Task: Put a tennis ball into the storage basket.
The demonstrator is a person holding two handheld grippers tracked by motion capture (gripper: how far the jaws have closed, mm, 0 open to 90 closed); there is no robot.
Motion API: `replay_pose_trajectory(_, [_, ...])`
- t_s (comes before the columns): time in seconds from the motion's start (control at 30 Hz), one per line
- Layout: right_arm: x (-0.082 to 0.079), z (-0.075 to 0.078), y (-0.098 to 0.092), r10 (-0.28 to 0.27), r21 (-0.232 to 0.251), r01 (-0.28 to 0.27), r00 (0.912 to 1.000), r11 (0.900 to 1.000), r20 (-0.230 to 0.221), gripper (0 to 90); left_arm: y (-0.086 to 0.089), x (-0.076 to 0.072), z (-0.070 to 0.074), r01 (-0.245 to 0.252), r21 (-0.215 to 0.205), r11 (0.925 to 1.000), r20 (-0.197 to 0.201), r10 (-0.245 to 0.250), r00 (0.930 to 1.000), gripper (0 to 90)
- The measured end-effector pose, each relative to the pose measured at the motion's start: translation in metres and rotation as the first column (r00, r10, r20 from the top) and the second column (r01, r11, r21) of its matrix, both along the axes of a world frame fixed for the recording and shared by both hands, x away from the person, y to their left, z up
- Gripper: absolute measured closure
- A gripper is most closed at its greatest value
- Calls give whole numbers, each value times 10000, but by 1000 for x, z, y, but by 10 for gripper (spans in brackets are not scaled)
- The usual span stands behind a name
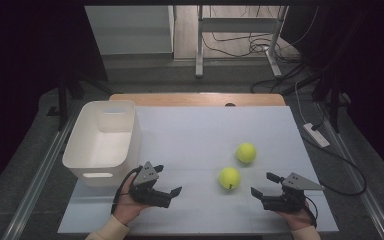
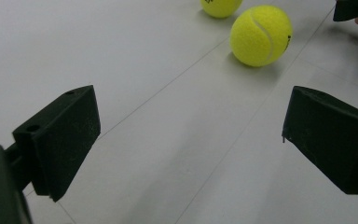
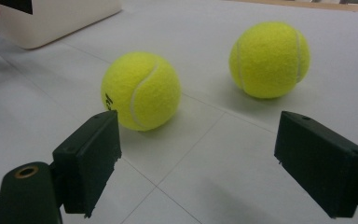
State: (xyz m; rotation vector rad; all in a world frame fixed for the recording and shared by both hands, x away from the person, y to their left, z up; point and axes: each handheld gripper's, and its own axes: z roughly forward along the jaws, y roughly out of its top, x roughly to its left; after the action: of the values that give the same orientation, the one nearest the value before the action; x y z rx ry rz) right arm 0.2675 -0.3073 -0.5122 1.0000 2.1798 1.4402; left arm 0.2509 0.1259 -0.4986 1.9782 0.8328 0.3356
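Two tennis balls lay on the white worktop. From the left: a white bin, then the left claw, jaws spread and empty, the near ball, the far ball beside it, and the right claw, likewise wide open, close to the near ball.

Both balls wear a fuzzy yellow felt, matt, with smooth pale seams curving across it. The tabletop is covered by smooth, matt, pale grey sheets that meet at thin seams; bare wood shows along its far edge. The bin looks like smooth white plastic with a soft sheen. The fingers are matt black, hard-looking plastic, a little scuffed at the edges, and a brass-coloured metal ring sits in the mount beside them.
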Motion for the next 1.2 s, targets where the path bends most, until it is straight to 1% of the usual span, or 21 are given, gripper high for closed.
replay_pose_trajectory(0.3, [-1,0,0,14,-48,-14,10000,10000,18,143,-7,3,-1,177,112,9998,-61,-176,9998,45])
replay_pose_trajectory(0.8, [1,0,-1,-83,-27,83,9999,10000,140,148,-14,7,3,363,171,9992,15,-363,9993,47])
replay_pose_trajectory(1.2, [0,0,-1,-89,-54,90,9998,9999,168,149,-23,13,5,588,282,9979,7,-589,9983,46])
